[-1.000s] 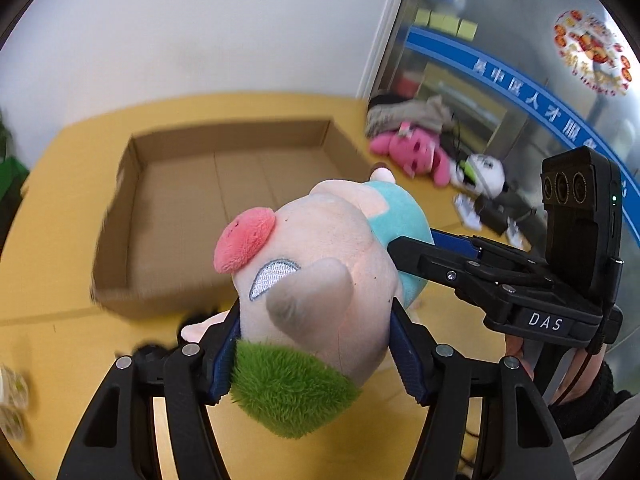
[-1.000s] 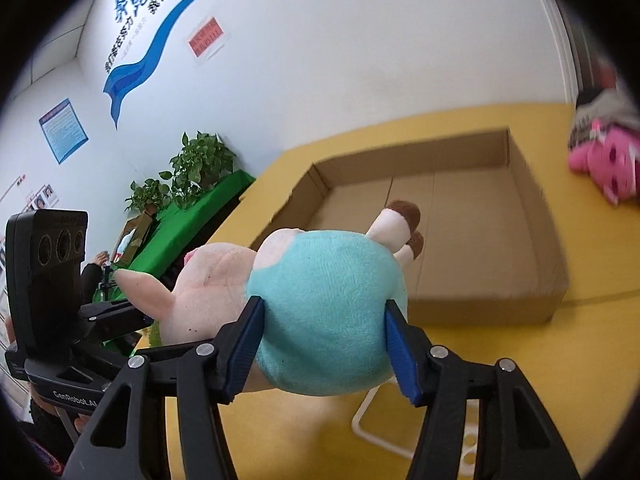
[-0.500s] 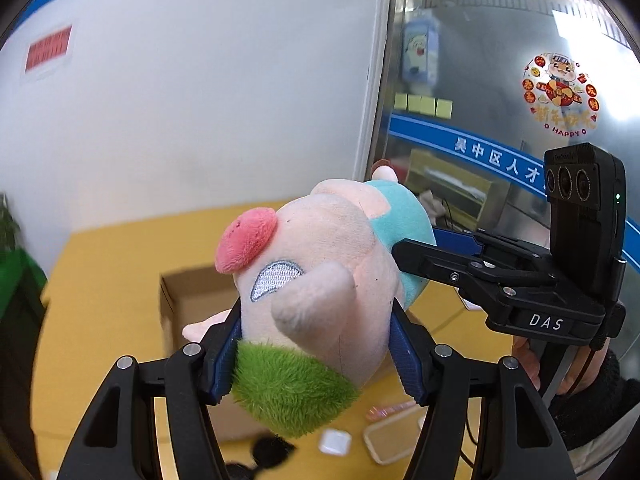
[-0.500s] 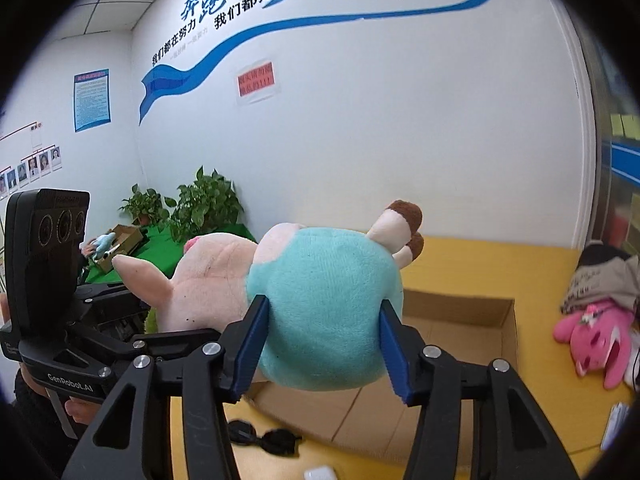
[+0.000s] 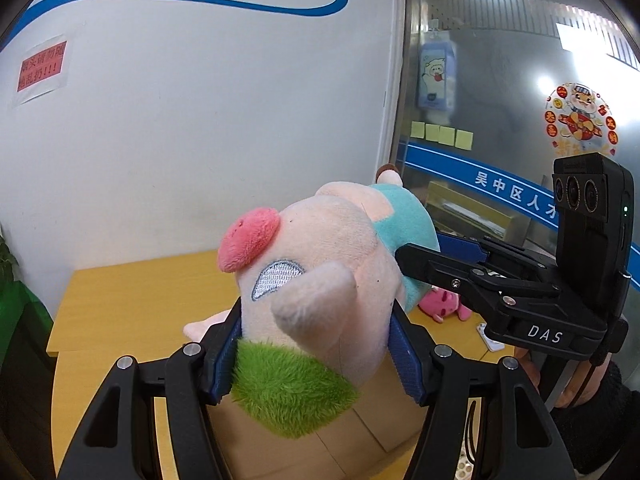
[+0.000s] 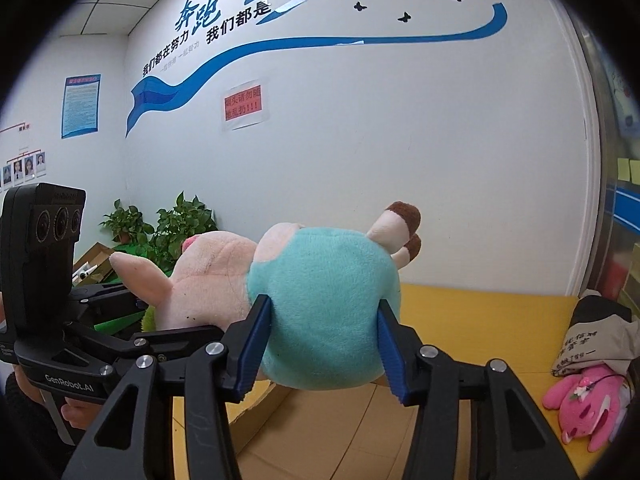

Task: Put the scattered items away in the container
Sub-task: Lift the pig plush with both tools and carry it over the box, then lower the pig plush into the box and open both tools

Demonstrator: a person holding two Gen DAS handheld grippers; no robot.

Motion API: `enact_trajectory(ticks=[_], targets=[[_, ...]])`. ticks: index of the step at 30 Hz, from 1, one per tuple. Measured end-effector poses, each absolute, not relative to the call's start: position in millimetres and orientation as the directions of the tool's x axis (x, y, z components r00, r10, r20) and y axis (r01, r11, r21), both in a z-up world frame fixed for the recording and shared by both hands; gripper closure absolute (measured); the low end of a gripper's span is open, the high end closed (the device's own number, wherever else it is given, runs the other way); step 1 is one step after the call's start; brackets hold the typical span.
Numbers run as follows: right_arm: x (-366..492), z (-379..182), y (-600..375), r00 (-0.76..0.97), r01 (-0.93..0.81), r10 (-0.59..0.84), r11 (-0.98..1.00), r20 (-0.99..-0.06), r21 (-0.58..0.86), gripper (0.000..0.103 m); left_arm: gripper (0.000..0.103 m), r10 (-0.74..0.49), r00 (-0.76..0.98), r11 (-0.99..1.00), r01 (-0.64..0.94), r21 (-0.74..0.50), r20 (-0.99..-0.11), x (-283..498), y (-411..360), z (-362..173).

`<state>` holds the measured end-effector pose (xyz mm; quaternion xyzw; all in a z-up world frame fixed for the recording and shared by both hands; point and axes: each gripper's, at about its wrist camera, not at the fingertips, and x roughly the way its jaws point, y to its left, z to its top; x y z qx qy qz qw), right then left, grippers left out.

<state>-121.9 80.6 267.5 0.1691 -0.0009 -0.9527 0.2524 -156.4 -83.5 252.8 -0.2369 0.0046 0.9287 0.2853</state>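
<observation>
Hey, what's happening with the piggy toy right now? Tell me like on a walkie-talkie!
Left gripper clamped on pig plush head. Right gripper on its teal body, jaws closing. Plush up over cardboard box. Nothing in the way.

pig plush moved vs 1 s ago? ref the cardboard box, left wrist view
Yes. The pig plush, clamped by the left claw, has gone up: the cardboard box that lay open behind it now shows only below it.

The plush pig (image 5: 320, 280) hides most of the cardboard box (image 5: 360, 440) at lower centre. The pink plush toy (image 6: 584, 408) is cut off at the right edge.
</observation>
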Motion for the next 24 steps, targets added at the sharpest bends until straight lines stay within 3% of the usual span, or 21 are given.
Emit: enact_trajectory(ticks=[8,18,20,21,22,24], targets=[[-184.1,235.3,72.8,-0.797,0.464,-0.477,-0.876,-0.370,0.130,0.055,0.034,0.520,-0.696,-0.841,-0.518,-0.155,-0.495,-222.6,-82.1,216.1],[-265.2,120.2,65.5,-0.711,0.403,-0.471,-0.882,-0.523,0.246,0.061,0.034,0.477,-0.578,-0.861,-0.458,-0.220,-0.662,-296.3,-66.4,101.7],[-279.4,94.7,63.9,-0.691,0.378,-0.467,-0.884,-0.552,0.275,0.066,0.034,0.456,-0.563,-0.873,-0.432,-0.225,-0.689,-307.0,-66.4,80.0],[-286.7,80.0,61.9,-0.676,0.368,-0.472,-0.882,-0.566,0.295,0.078,0.034,0.444,-0.555,-0.880,-0.419,-0.225,-0.703,-314.0,-63.2,69.6],[-291.5,70.8,58.9,-0.650,0.381,-0.499,-0.866,-0.573,0.323,0.099,0.034,0.438,-0.546,-0.884,-0.408,-0.229,-0.715,-319.9,-59.2,60.5],[-296.2,50.0,38.9,-0.590,0.417,-0.525,-0.849,-0.614,0.325,0.101,0.039,0.427,-0.516,-0.888,-0.396,-0.236,-0.743,-334.5,-50.8,41.4]])
